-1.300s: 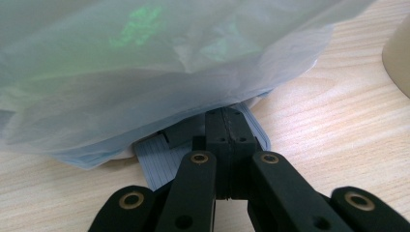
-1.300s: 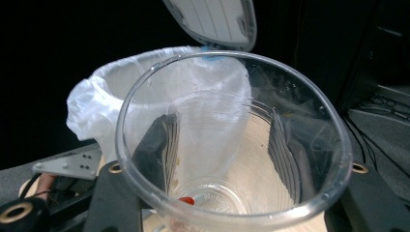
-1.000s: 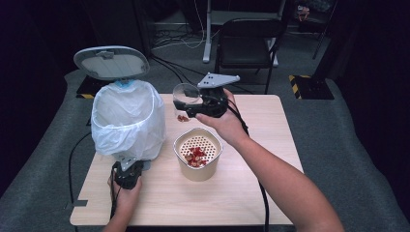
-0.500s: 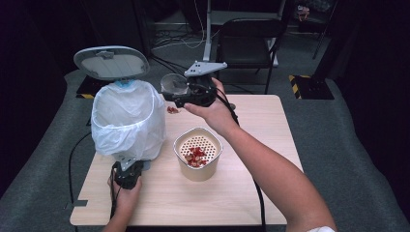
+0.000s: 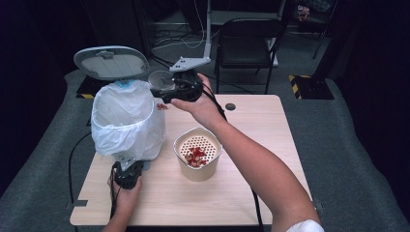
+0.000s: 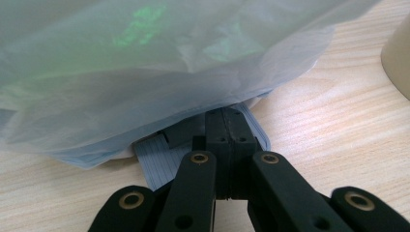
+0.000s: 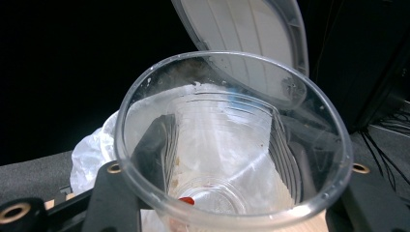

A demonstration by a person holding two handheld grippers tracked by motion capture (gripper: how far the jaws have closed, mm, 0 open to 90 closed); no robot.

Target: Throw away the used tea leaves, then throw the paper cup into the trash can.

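Clear plastic cup is clamped between the jaws of the right gripper, held on its side above the table with its mouth turned toward the bin. In the right gripper view the cup shows one black jaw pressed on each side of its wall, and a small red scrap lies near its base. The bin is lined with a white bag and its lid stands raised behind the opening.

The left gripper sits low at the foot of the bin. In the left gripper view its jaws are fully together, resting on the ribbed grey pedal under the bag's hem; this appears to be what holds the lid up.

Step in hand, as judged: carry the cup over the bag's opening and drop it in.

- Keep the left gripper pressed on the pedal until the cup is inside; lifting early would likely let the lid fall onto the cup.
- Bring the cup fully past the bag's rim before spreading the right jaws. At present it hangs near the rim on the table side, so a release here could land it on the table.
- Hold the clamp light; the thin wall may buckle and slip.
- Keep clear of the cream strainer bowl holding red pieces, which stands just beside the bin.
- A few red bits lie on the table near the bin.
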